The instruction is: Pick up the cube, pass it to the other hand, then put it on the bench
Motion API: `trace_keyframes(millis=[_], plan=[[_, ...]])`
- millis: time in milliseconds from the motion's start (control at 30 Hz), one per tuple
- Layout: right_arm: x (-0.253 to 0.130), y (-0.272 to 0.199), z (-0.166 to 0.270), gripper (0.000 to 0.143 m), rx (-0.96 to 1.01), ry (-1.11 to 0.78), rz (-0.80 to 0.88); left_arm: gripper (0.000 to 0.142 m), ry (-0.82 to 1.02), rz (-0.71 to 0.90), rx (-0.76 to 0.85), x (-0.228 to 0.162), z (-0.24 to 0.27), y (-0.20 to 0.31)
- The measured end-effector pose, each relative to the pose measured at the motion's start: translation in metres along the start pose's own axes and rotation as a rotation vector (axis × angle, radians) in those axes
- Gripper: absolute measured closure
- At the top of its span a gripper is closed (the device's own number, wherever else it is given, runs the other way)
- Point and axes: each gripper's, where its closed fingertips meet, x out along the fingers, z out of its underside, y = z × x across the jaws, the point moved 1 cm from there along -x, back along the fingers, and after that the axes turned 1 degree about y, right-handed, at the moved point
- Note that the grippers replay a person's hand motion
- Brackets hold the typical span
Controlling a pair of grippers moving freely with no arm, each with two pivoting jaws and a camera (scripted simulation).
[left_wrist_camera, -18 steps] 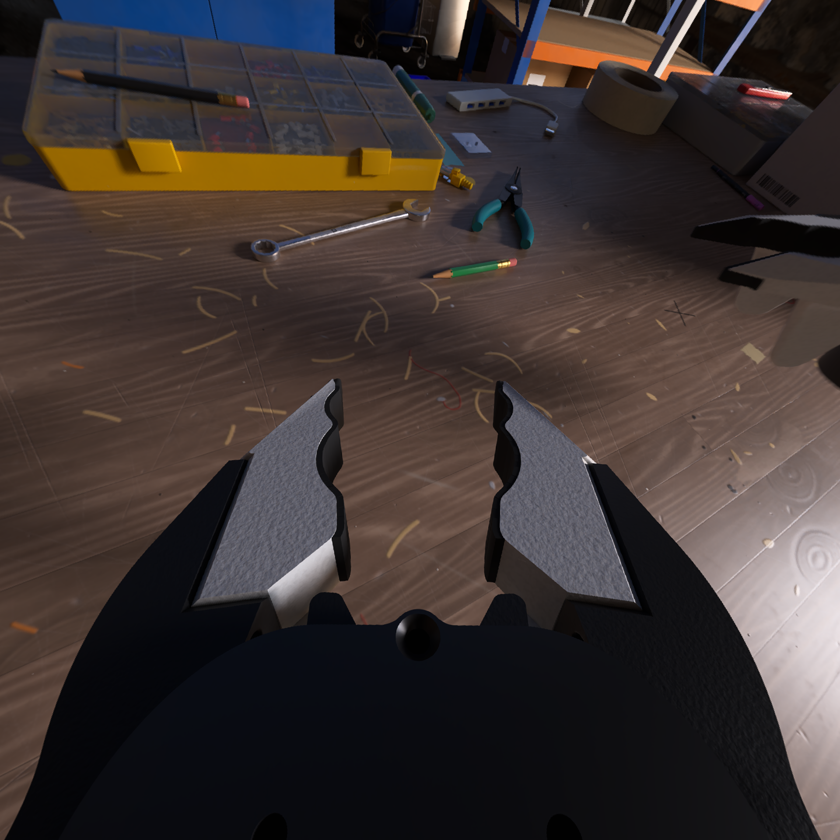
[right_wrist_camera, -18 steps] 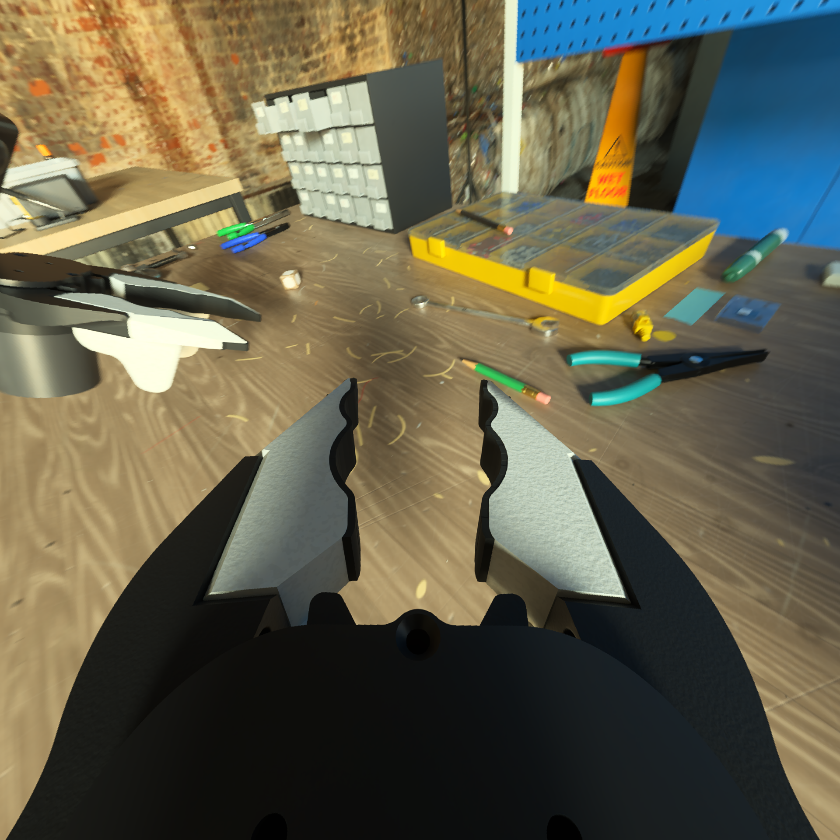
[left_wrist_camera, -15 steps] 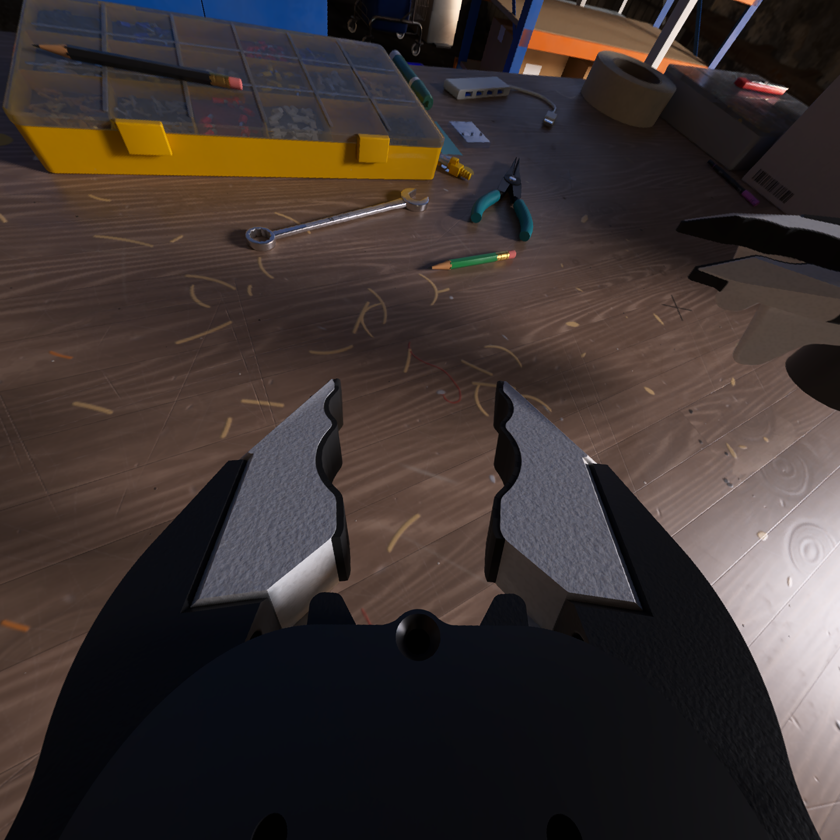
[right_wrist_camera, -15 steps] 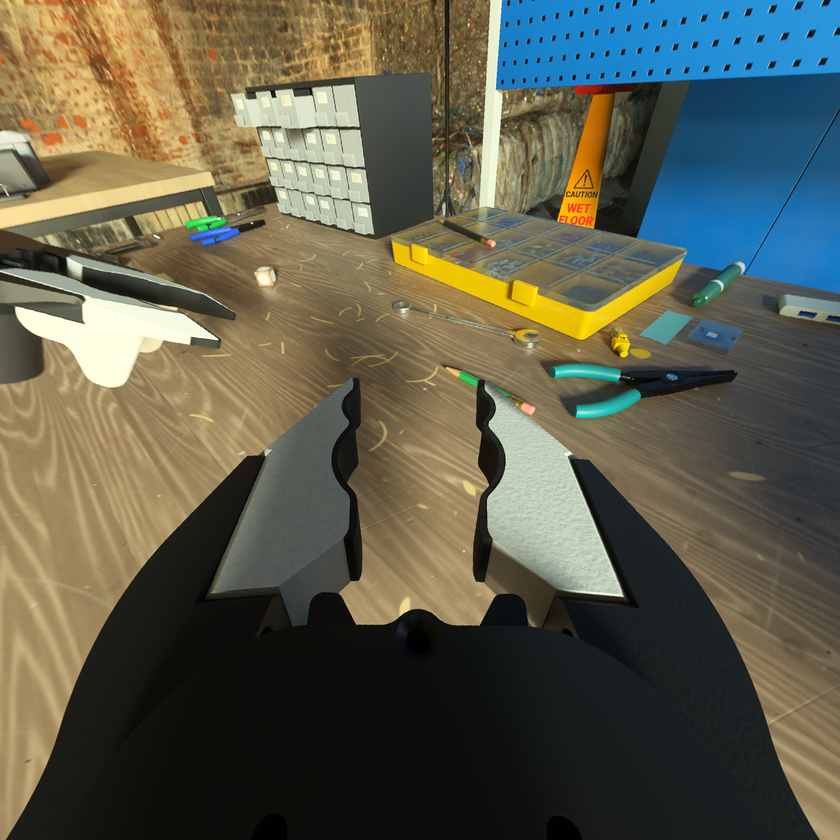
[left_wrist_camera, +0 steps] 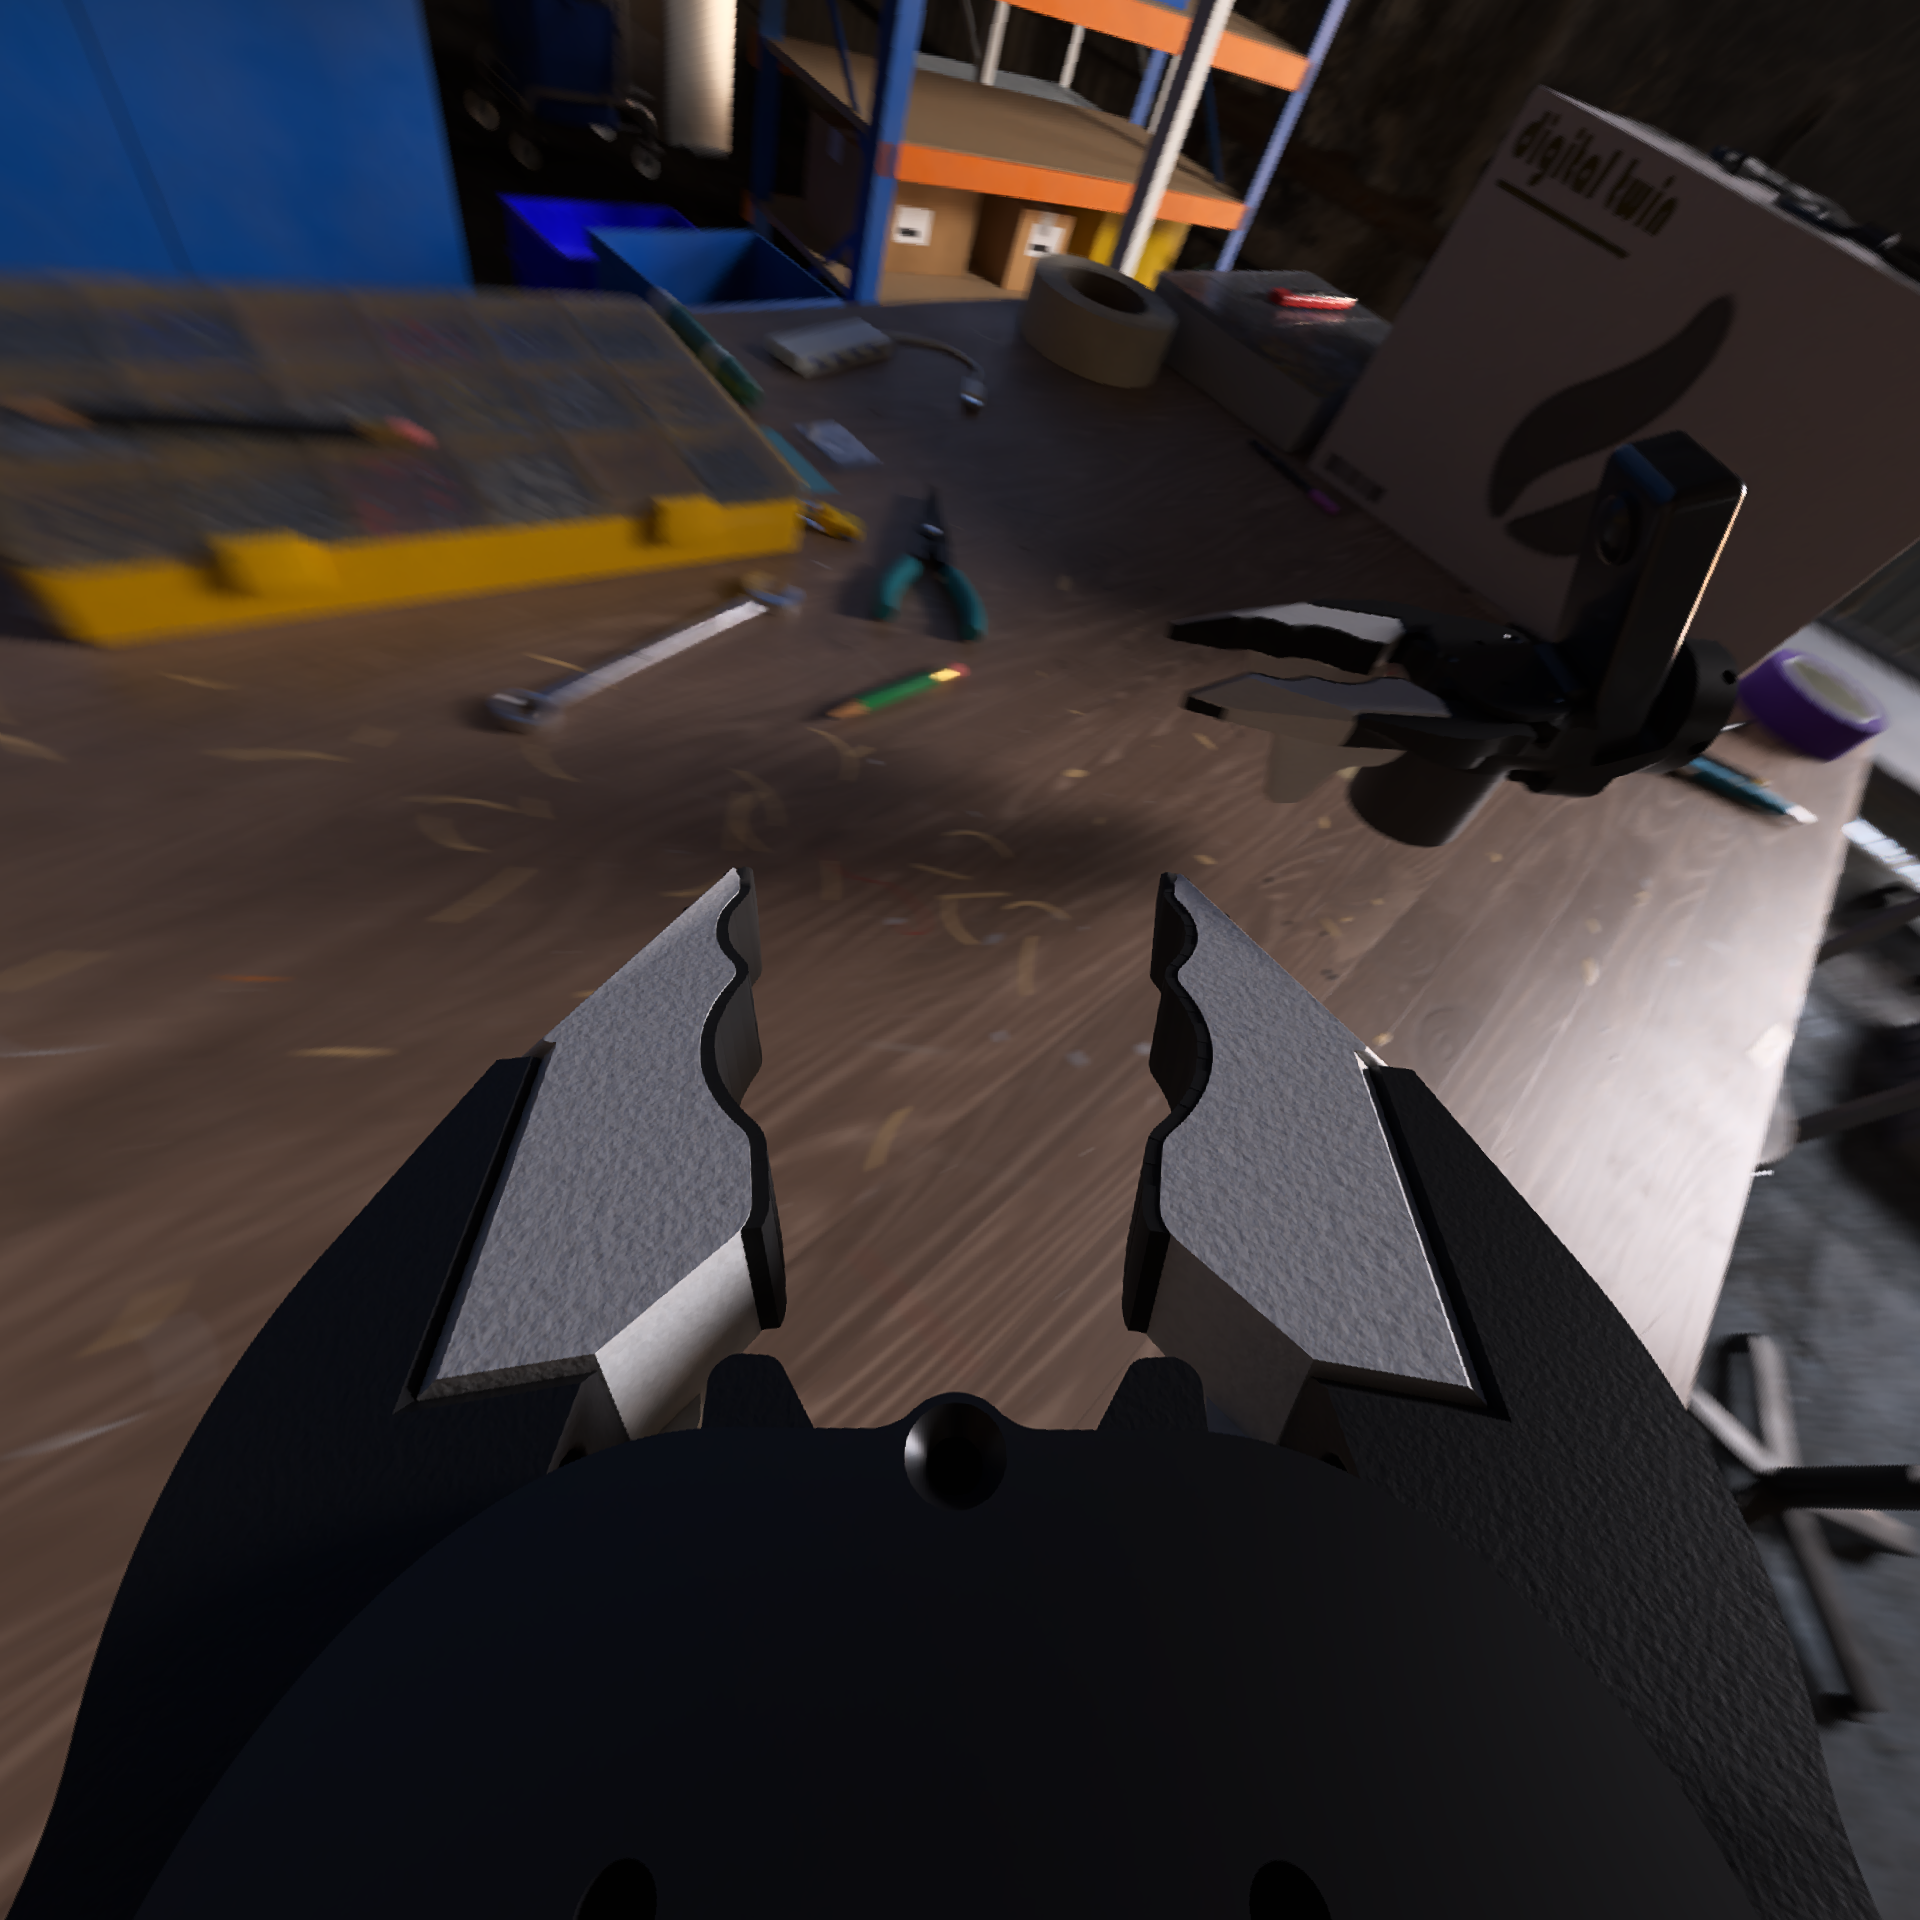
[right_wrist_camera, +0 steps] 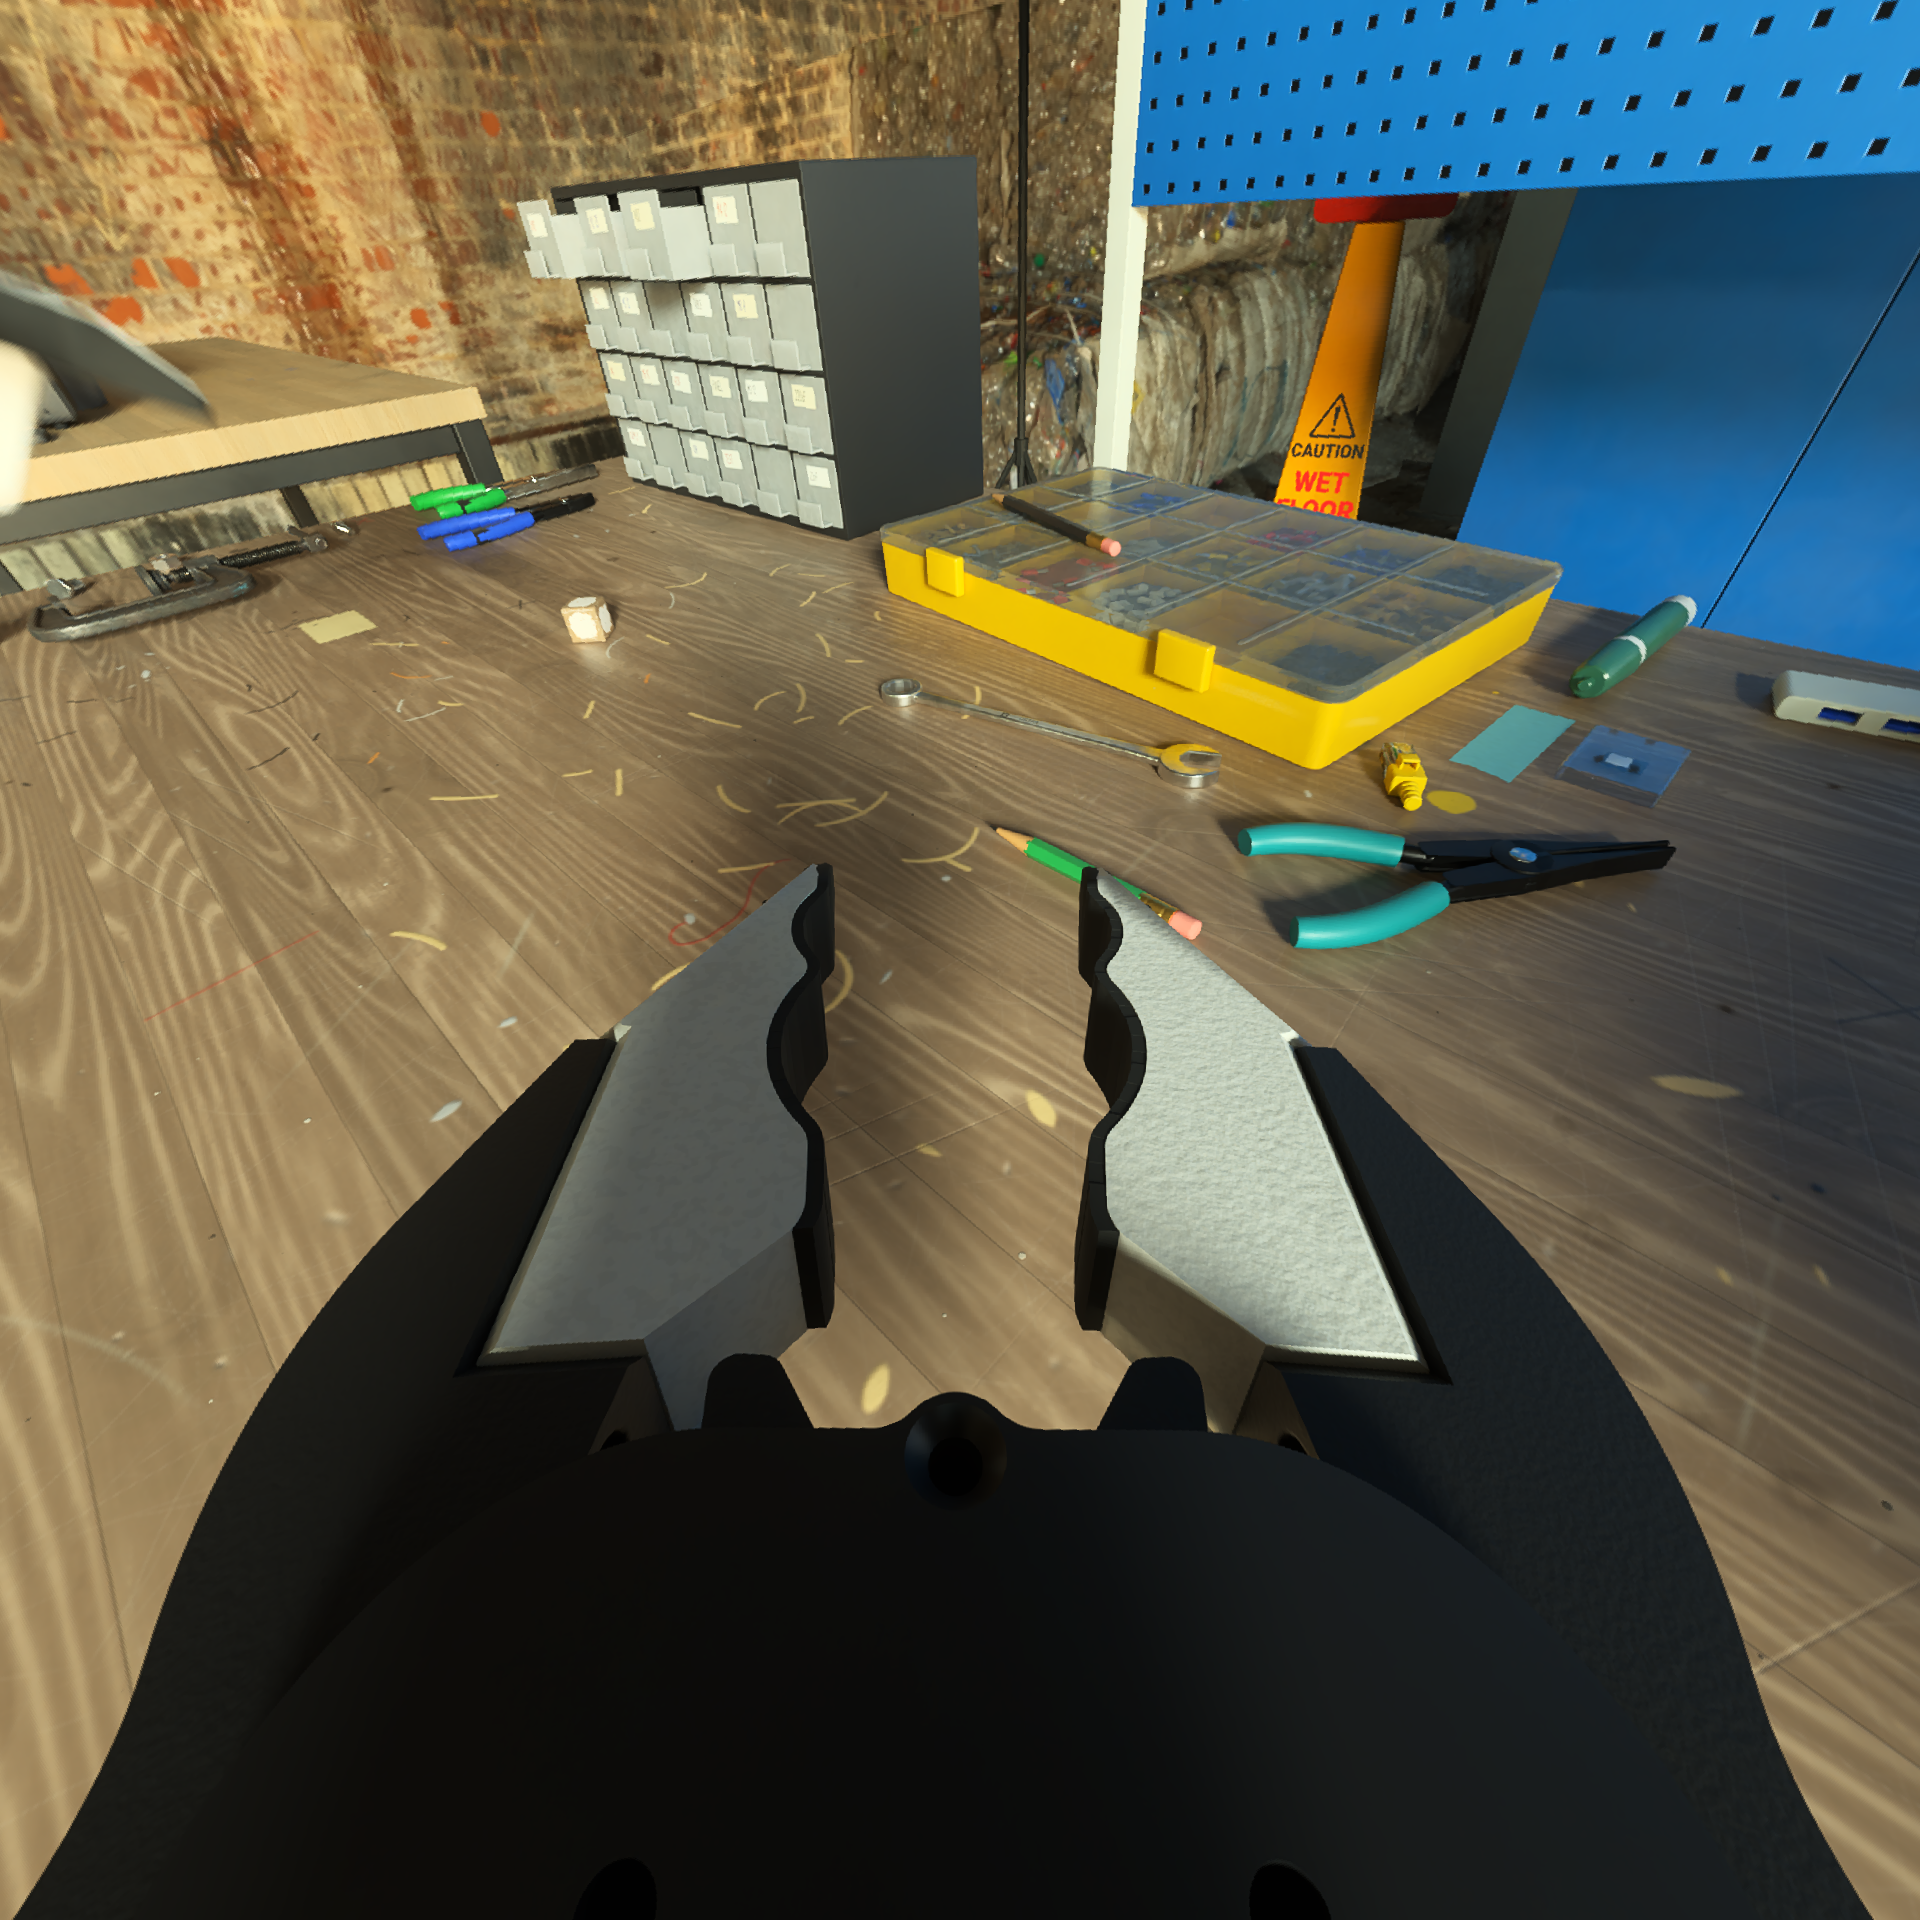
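The cube [right_wrist_camera: 587, 620] is small, pale wood with white faces, and sits on the wooden bench [right_wrist_camera: 312, 935] far ahead and left of my right gripper [right_wrist_camera: 956, 878]. The right gripper is open, empty and above the bench. My left gripper [left_wrist_camera: 954, 888] is also open and empty above the bench [left_wrist_camera: 312, 987]. The cube does not show in the left wrist view. The right gripper [left_wrist_camera: 1184, 668] shows there at the right, jaws apart. The left gripper [right_wrist_camera: 94, 353] is a blur at the far left edge of the right wrist view.
A yellow organiser box [right_wrist_camera: 1226, 634], wrench [right_wrist_camera: 1039, 722], green pencil [right_wrist_camera: 1060, 862] and teal pliers [right_wrist_camera: 1455, 873] lie ahead and right. A grey drawer cabinet [right_wrist_camera: 769, 343], markers [right_wrist_camera: 488, 514] and clamp [right_wrist_camera: 145, 597] stand at the back. A cardboard box [left_wrist_camera: 1662, 343] and the bench edge [left_wrist_camera: 1766, 1039] are right.
The left wrist view has tilted up and swung, so more of the right gripper shows. In the right wrist view the left gripper has slid to the upper left edge. Both grippers stay open.
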Motion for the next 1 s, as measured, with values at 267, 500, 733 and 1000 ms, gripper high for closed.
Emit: trace_keyframes(millis=[267, 500, 733, 1000], plan=[[0.004, -0.009, 0.003, 0.096, -0.021, -0.022, -0.03, 0.064, -0.352, -0.267, 0.253, -0.084, -0.025, -0.19], [0.004, -0.012, 0.004, 0.097, -0.038, -0.026, -0.039, 0.062, -0.633, -0.226, 0.19, -0.008, 0.041, -0.278], [0.004, -0.012, 0.004, 0.097, -0.03, -0.025, -0.048, 0.073, -0.659, -0.211, 0.226, 0.012, 0.061, -0.29], [0.003, -0.013, 0.004, 0.098, -0.03, -0.025, -0.055, 0.122, -0.63, -0.186, 0.242, 0.015, 0.069, -0.291]])
